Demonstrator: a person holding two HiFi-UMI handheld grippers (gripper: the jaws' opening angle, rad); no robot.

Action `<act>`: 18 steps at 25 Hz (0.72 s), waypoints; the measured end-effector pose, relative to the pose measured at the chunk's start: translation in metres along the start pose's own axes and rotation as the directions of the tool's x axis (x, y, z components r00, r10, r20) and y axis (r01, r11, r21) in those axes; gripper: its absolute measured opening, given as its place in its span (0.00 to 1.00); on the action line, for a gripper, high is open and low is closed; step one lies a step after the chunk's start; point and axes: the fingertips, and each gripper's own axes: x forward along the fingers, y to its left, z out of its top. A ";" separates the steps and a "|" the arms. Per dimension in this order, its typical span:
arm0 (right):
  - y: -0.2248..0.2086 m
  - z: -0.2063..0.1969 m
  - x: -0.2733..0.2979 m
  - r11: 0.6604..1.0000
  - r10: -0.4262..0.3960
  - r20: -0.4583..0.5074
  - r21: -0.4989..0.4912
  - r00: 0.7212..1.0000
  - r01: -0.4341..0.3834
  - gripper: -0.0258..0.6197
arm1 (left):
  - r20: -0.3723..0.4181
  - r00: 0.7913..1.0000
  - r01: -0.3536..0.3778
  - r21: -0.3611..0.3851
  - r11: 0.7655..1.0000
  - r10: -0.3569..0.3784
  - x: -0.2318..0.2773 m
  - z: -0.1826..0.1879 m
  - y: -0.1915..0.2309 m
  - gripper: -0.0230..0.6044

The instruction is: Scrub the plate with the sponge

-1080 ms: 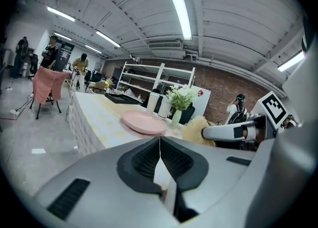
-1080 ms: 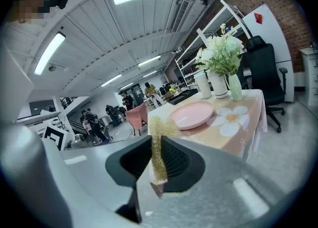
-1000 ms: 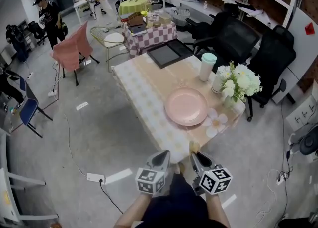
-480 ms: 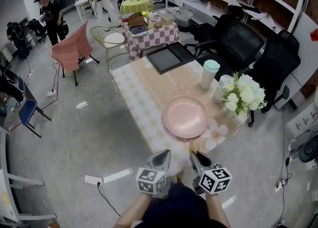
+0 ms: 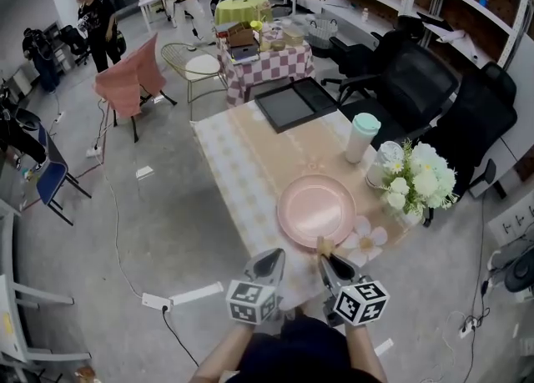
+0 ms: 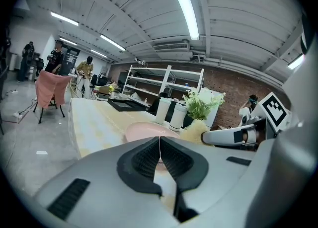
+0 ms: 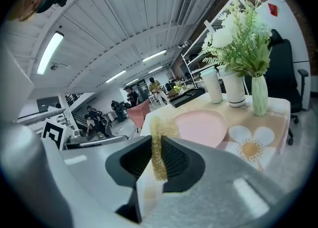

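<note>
Progress: early, by my reading. The sponge is already picked up, but it has not met the plate, so no scrubbing shows yet.
Done: sponge in grip; both tools brought up to the near end of the bench.
Left: carry the sponge forward and down onto the plate, rub across its face, probably with the other tool steadying the rim.
Right hand-held gripper: jaws clamped on the yellow sponge, which stands up thin and edge-on between the pads, its frayed top poking above them.
Left hand-held gripper: jaws pressed together with nothing between them; it sits just beside the right one, pointing at the bench.
Sponge to plate: the sponge tip lies near the plate's near rim in the head view, apart from it; the right gripper view shows the plate ahead of the jaws and slightly to the right.
Plate: pink, round, lying flat on the bench towards its near right part, bare, with no foam or water that I can make out.
Around the plate: a flower-shaped mat just beside its near right edge, a vase of flowers and a lidded cup further right and back, a black tray well apart at the far end.
Risk: the plate lies loose, so a hard push may slide it towards the vase.
</note>
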 end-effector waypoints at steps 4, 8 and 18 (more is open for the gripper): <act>-0.008 0.006 0.010 1.000 0.019 -0.009 -0.007 1.000 -0.019 0.13 | 0.002 1.000 -0.024 0.000 1.000 0.024 0.011 0.001 0.007 0.06; -0.015 0.015 0.019 0.999 0.040 -0.019 -0.024 0.999 -0.041 0.13 | 0.010 0.999 -0.052 -0.006 0.999 0.052 0.023 0.008 0.014 0.06; -0.037 0.029 0.050 0.993 0.092 -0.047 -0.077 0.995 -0.095 0.13 | 0.049 0.992 -0.114 -0.017 0.993 0.115 0.050 0.017 0.031 0.06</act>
